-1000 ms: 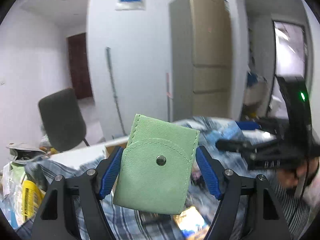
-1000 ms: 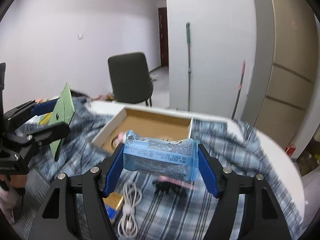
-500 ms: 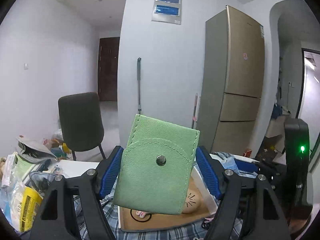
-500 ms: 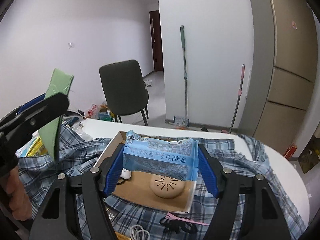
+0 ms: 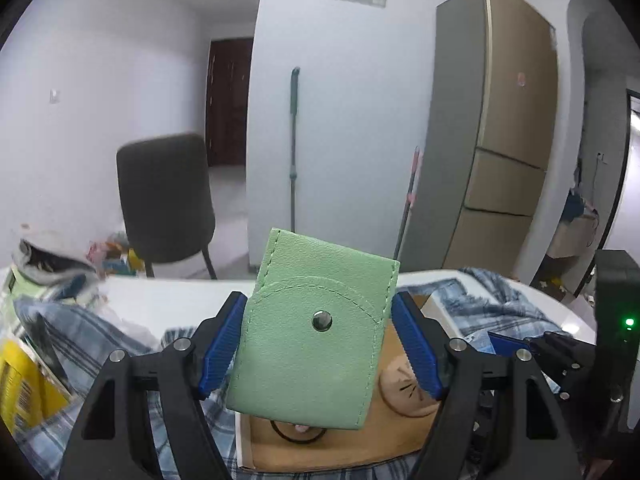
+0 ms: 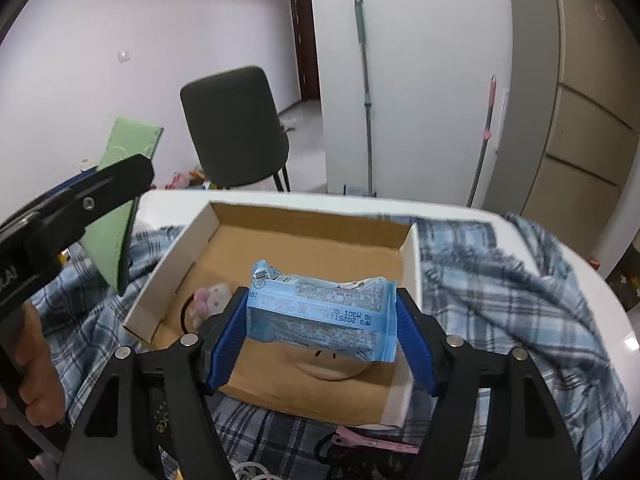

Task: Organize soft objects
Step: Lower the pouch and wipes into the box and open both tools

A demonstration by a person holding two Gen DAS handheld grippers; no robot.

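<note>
Green leather fills your left gripper (image 5: 320,344): its blue pads clamp the sides of the snap pouch (image 5: 316,344), held upright over the near edge of the box (image 6: 176,264). Your right gripper (image 6: 320,334) is clamped on the blue wipes pack (image 6: 320,316), which hangs above the box floor, not yet set down. 2 soft things already lie in the box: a tan bun toy (image 5: 404,384) and a small pink-and-white plush (image 6: 208,300). So you look roughly midway by my judgement; both held items need dropping in, and a pink clip (image 6: 372,442) and other clutter on the plaid cloth (image 6: 500,280) may need sorting after. Compared with 1 second ago, both views have swung toward the box: it sat farther off and partly out of the left view then, and now it lies directly under both tools, nearer and lower. Neither grip has changed.
</note>
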